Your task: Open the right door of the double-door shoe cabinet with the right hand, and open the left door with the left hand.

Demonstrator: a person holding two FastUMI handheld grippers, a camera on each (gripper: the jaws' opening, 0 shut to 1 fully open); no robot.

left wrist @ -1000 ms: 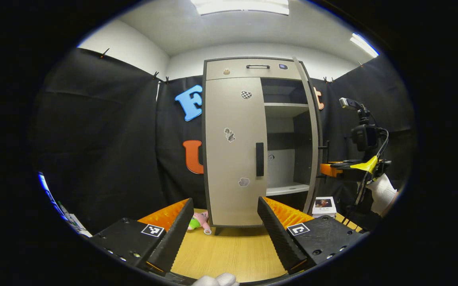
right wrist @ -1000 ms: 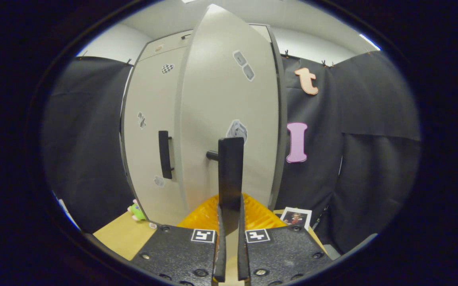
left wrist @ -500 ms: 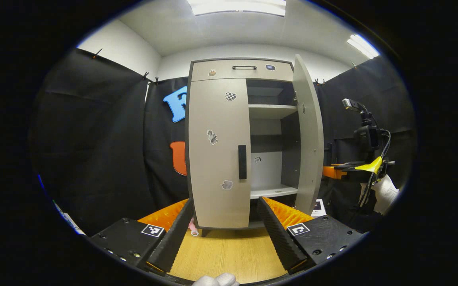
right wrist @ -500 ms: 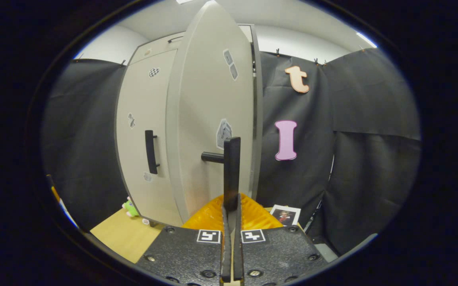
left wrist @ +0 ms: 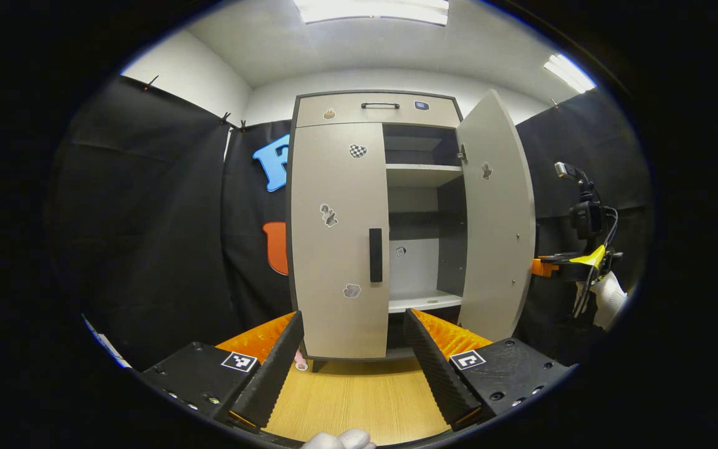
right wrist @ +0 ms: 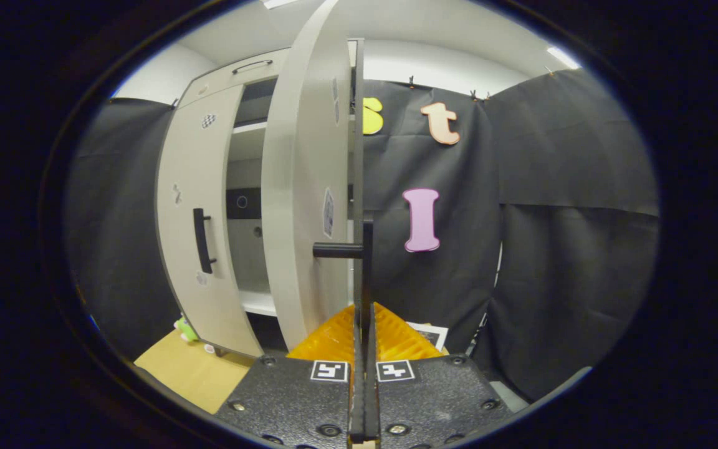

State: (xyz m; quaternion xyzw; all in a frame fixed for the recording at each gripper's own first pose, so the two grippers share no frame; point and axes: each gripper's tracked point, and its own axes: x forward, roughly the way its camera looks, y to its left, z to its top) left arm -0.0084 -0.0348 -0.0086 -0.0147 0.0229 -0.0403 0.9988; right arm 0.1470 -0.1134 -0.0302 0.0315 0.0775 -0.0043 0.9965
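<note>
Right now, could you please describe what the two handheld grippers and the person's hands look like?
The left gripper has black blocky bodies with square black-and-white marker tags, screws and ridged orange plates behind the fingers. The right gripper looks alike. From afar, it carries a black camera on a post, cables and a yellow part, held by a white-gloved hand.

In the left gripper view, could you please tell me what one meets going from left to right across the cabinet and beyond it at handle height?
Closed left door → its dark handle → open compartment with shelves → swung-open right door → right claw → person's gloved hand.
</note>
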